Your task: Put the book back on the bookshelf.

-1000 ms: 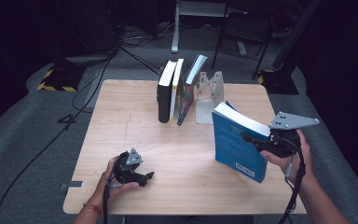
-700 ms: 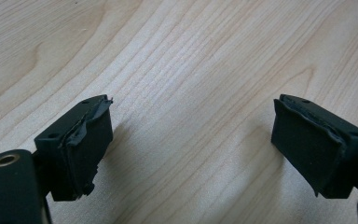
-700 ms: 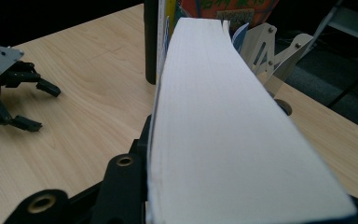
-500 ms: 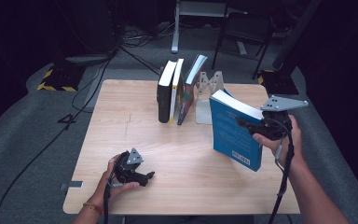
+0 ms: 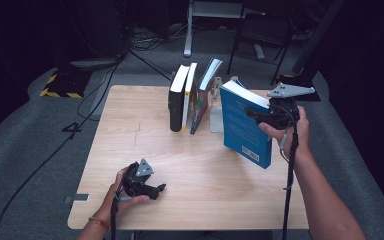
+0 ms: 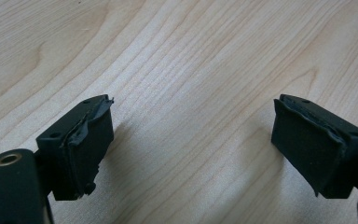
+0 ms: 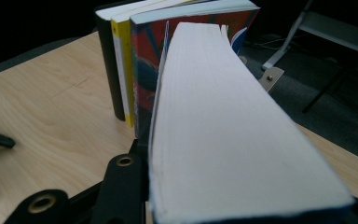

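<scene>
1. Three books (image 5: 190, 97) stand upright at the back of the wooden surface (image 5: 220, 175), beside a metal bookend (image 5: 216, 107).
2. Right tool (image 5: 262, 116) is clamped on a blue paperback (image 5: 242, 125), lifted just right of them.
3. Left tool (image 5: 155, 190) rests on the surface, jaws wide apart, holding nothing.

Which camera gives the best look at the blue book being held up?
The high view: it shows the blue book whole, cover and page edge, held off the table in the right gripper. The right gripper view shows its white page edge close up between the jaws. The left gripper view shows bare tabletop.
</scene>
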